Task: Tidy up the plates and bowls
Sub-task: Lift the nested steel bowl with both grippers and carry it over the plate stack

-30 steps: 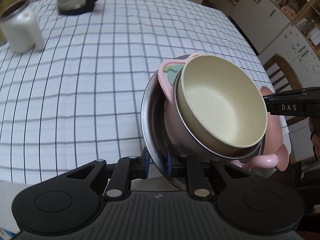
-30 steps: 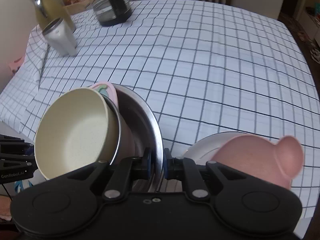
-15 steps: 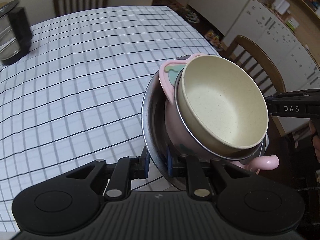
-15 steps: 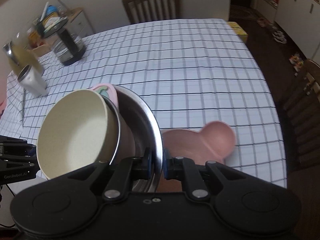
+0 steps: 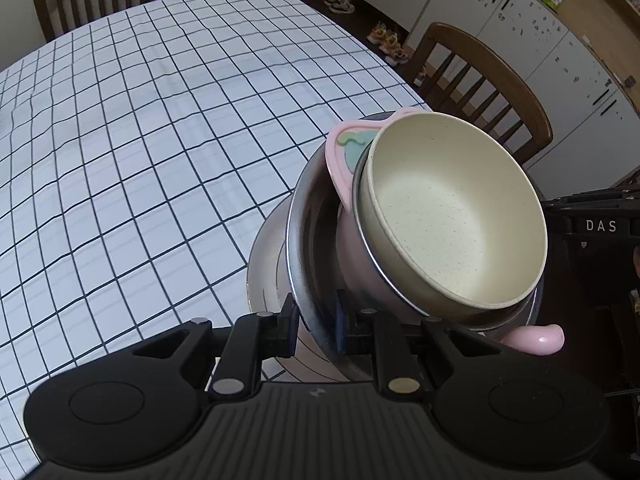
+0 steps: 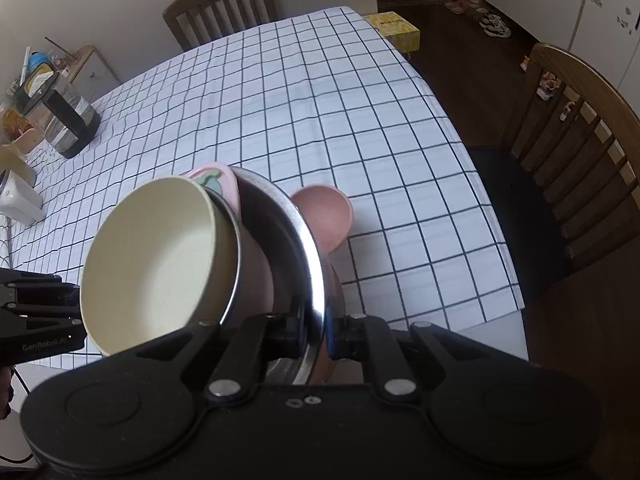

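Observation:
A steel bowl (image 5: pixel 304 240) (image 6: pixel 312 248) hangs tilted above the table corner. Nested in it are a pink bowl with handles (image 5: pixel 340 152) (image 6: pixel 216 178) and, innermost, a cream bowl (image 5: pixel 452 216) (image 6: pixel 160 264). My left gripper (image 5: pixel 316 322) is shut on the steel rim on one side. My right gripper (image 6: pixel 316 334) is shut on the opposite rim. Each gripper's body shows at the edge of the other's view. Beneath the stack lie a steel plate (image 5: pixel 264 272) and a pink plate with a round ear (image 6: pixel 324 216) (image 5: pixel 536 340), mostly hidden.
A checked tablecloth (image 6: pixel 320 100) covers the table. A glass jug (image 6: pixel 68 124) and a white container (image 6: pixel 20 200) stand at the far left. Wooden chairs (image 6: pixel 580 132) (image 5: pixel 480 88) flank the corner, and another stands at the far side (image 6: pixel 224 8). A yellow box (image 6: pixel 396 28) sits on the floor.
Both grippers have carried the nested stack sideways across the table to its corner, rolling as they went. The pink eared plate now lies under the stack.

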